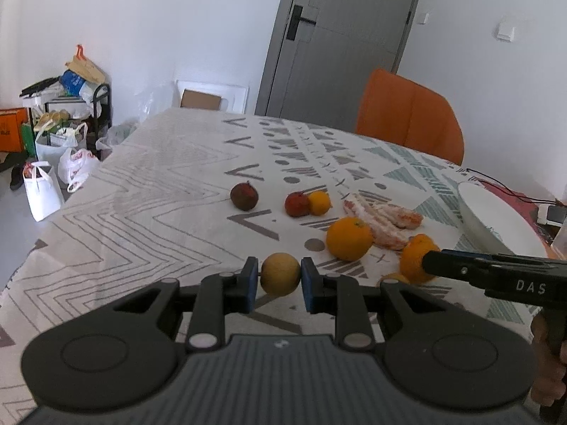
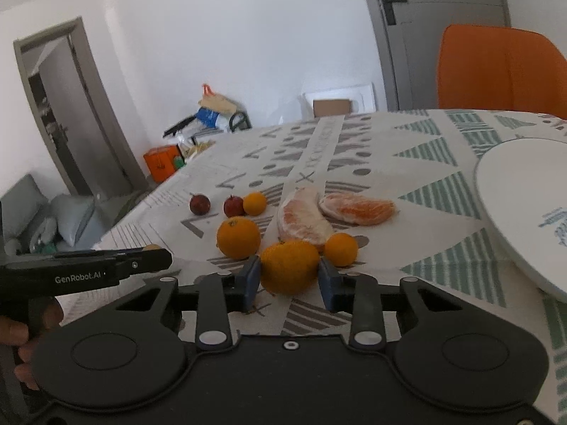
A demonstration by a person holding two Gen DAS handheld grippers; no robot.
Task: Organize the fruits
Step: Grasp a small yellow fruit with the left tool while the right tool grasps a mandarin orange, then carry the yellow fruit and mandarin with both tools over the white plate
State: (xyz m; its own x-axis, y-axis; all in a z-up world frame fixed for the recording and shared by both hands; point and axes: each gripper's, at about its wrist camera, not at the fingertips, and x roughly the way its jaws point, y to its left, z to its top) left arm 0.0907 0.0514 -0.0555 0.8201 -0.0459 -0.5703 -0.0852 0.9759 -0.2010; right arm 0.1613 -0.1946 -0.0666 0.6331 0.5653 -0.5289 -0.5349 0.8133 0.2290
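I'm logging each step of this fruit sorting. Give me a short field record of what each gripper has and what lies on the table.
left gripper: shut on a round yellow-brown fruit
right gripper: blue pads against a large orange citrus fruit that lies on the patterned tablecloth
loose fruit: round orange, small orange, two peeled pomelo segments, two dark red fruits
white plate: no fruit visible on it
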